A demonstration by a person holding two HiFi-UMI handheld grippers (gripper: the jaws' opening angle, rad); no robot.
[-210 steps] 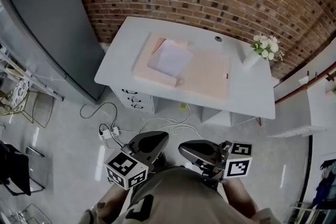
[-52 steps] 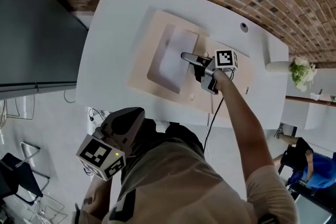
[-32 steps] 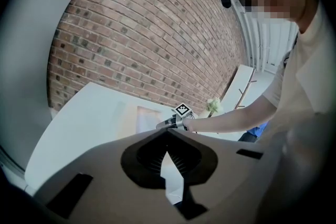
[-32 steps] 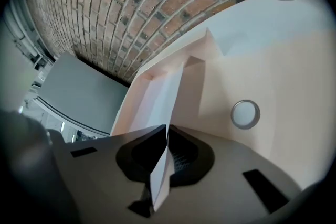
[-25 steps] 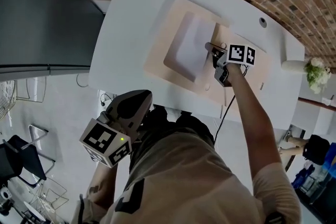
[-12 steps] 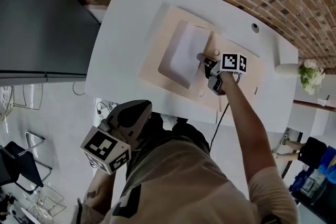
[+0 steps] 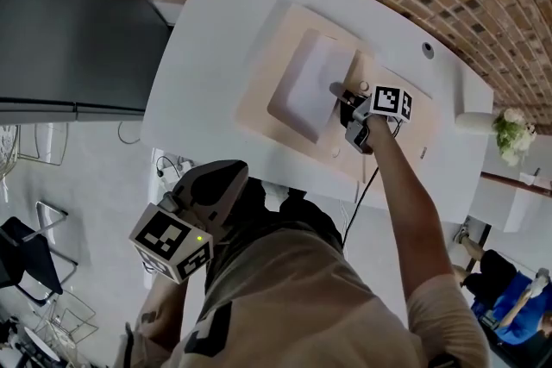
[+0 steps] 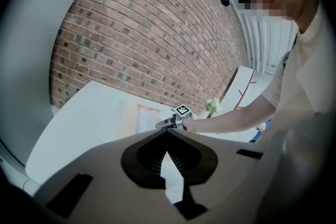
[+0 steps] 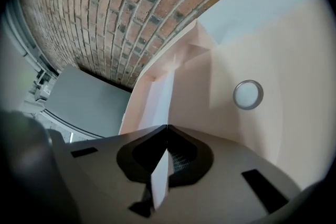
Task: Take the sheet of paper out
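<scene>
A white sheet of paper (image 7: 309, 86) lies in the pocket of an open pink folder (image 7: 263, 77) on the white desk (image 7: 203, 39). My right gripper (image 7: 336, 90) is at the sheet's right edge, shut on it. In the right gripper view the sheet (image 9: 160, 105) runs edge-on from between the closed jaws (image 9: 167, 128) back into the folder pocket (image 9: 149, 86). My left gripper (image 7: 240, 174) hangs low beside my body, off the desk. Its jaws (image 8: 168, 132) meet with nothing between them.
A round snap button (image 9: 248, 94) sits on the folder flap just right of the gripper. A vase of white flowers (image 7: 509, 129) stands at the desk's right end, near a cable hole (image 7: 428, 50). A grey cabinet (image 7: 69, 21) stands to the left, a brick wall behind.
The right gripper stays clamped on the sheet's right edge and has rolled a little at the wrist. The left gripper has kept still.
</scene>
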